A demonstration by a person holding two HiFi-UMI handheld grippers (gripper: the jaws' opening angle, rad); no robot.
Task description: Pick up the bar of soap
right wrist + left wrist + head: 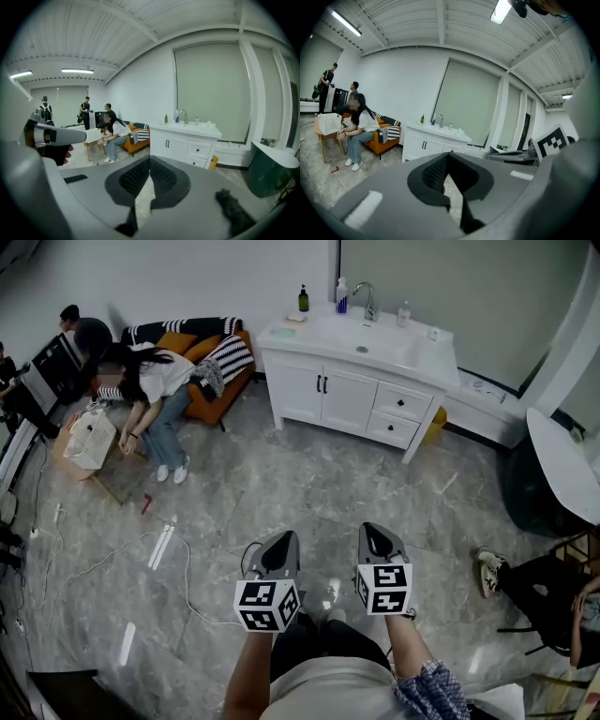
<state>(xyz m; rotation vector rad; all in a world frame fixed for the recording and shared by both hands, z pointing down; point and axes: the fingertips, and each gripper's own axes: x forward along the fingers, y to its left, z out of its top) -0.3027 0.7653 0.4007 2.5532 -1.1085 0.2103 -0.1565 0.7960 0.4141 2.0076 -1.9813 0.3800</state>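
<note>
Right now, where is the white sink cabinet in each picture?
Head view: the sink cabinet is at the top, just right of the middle, against the far wall.
Left gripper view: the sink cabinet is left of the middle, a little below halfway down.
Right gripper view: the sink cabinet is right of the middle, a little below halfway.
Shared landmark: the orange sofa stands just left of it in all three views.
</note>
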